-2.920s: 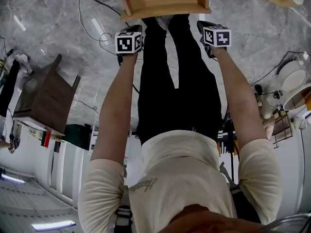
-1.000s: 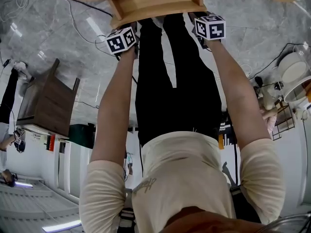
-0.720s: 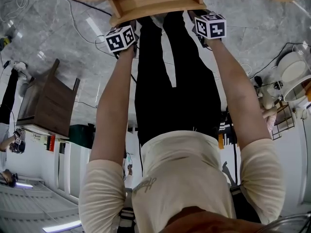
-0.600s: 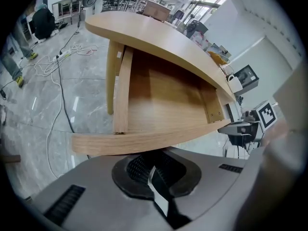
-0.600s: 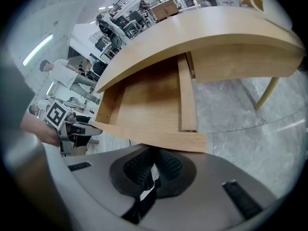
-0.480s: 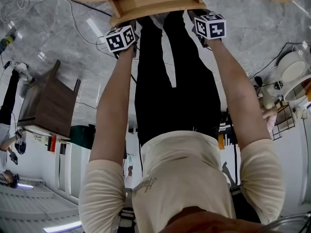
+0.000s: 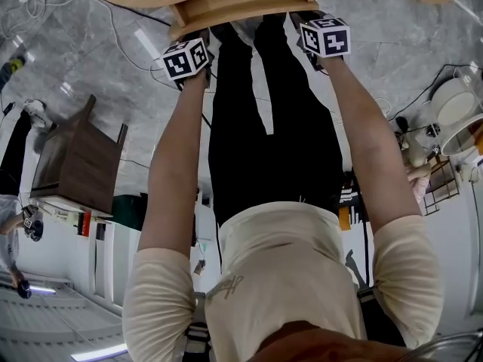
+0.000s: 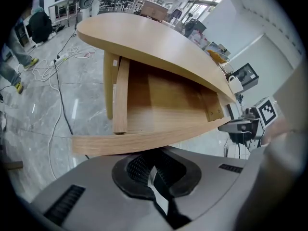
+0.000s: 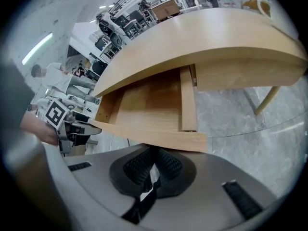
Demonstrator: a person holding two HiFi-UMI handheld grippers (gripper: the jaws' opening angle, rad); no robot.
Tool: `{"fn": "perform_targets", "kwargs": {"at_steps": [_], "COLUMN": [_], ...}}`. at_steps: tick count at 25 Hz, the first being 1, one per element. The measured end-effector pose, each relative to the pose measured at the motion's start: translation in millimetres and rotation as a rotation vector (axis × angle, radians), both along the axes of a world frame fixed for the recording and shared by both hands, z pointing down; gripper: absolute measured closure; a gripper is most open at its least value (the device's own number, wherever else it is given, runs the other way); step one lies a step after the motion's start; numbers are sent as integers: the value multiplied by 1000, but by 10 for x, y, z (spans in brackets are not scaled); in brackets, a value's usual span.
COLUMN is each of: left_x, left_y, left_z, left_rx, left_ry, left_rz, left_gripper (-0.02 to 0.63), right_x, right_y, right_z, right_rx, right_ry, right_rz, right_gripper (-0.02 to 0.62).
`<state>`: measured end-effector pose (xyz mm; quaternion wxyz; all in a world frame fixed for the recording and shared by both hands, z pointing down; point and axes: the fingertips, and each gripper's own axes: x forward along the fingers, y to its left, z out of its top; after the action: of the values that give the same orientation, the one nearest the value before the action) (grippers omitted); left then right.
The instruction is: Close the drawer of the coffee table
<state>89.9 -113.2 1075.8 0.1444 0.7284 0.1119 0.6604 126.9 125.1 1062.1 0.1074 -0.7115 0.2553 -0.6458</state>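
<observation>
One drawer [image 7: 240, 4]: pale wood, slung under the top of the bench [image 8: 159, 42], directly ahead of me. It is partly out, and its bare bottom and side rails show in both claw views.
Drawer, change: the head view shows less of it past the bench edge than a few seconds back. It has slid some way in, and both my claws have come up from below it to its front board.
Drawer, bearing on task: I judge the closing begun but not done, since the front board stands clear of the bench frame. More straight pushing looks called for, even on both sides so the drawer does not skew on its rails.
Drawer, look: plain long front board with no handle that I can see. The inside is empty as far as shown, with a square wooden rail along each side.
Left claw [image 8: 153, 170]: jaws together with nothing between them. The tips are set against the front board toward its left end.
Right claw [image 9: 153, 170]: jaws together and likewise empty. The tips are against the front board toward its right end.
Floor [image 7: 90, 44]: grey marbled, with cables trailing across it.
Brown cabinet [image 7: 72, 161]: well apart to my left and plays no part.
</observation>
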Motion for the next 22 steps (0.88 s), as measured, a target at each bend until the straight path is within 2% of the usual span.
{"fn": "perform_targets", "kwargs": {"at_steps": [22], "left_x": [619], "left_y": [-99], "left_z": [27], "left_rx": [24], "left_ry": [12], "left_rz": [22], "left_gripper": [601], "right_x": [605], "right_y": [-107], "right_z": [-3], "right_rx": [22], "right_ry": [-8], "right_rz": [10], "right_gripper": [601]}}
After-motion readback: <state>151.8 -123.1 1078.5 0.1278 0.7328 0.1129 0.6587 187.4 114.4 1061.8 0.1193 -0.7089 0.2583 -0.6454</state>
